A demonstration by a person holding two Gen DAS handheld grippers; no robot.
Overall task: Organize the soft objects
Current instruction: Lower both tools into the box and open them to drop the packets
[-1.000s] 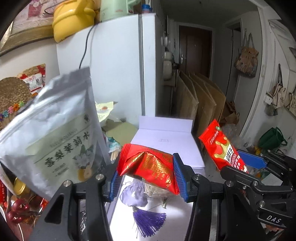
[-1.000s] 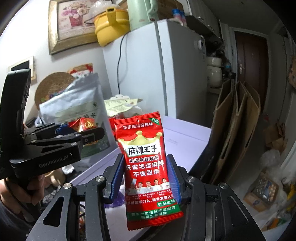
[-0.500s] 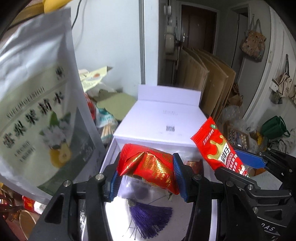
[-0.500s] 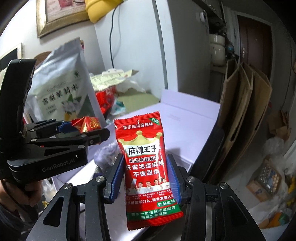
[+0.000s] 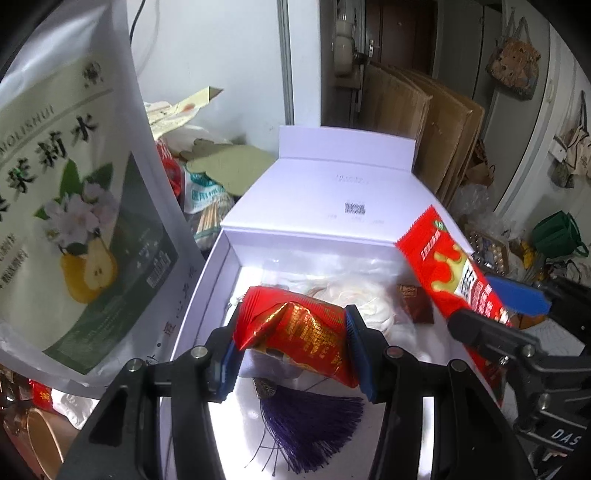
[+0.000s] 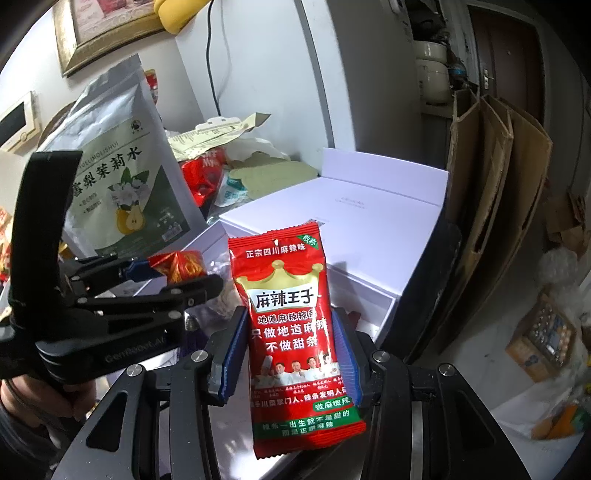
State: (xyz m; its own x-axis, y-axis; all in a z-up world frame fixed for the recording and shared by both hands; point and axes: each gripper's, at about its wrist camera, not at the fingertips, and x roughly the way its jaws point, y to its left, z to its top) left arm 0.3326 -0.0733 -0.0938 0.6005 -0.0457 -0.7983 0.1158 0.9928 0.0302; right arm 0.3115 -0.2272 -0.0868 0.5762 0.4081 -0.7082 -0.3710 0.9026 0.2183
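**Snack packets held over the open white box**

Snack packets fill both my jaws. My left gripper point(image 5: 291, 341) clamps a crumpled red-and-gold foil packet point(image 5: 295, 332) crosswise between its blue pads; my right gripper point(image 6: 288, 354) pinches an upright red spicy-strip packet point(image 6: 291, 325) by its sides.

Only the left wrist view looks down into the open white gift box point(image 5: 207, 288): a purple tassel point(image 5: 310, 424), pale wrapped items and a small brown packet point(image 5: 415, 308) lie inside, directly below the foil packet. The right wrist view shows the box's lid point(image 6: 332, 218) and my left gripper just beside the strip packet.

A silver pear-and-jasmine pouch point(image 5: 66, 206) stands left of the box on the cluttered counter. Behind are a white fridge point(image 6: 295, 74), flattened cardboard point(image 6: 491, 192) and a dark door point(image 5: 399, 33).
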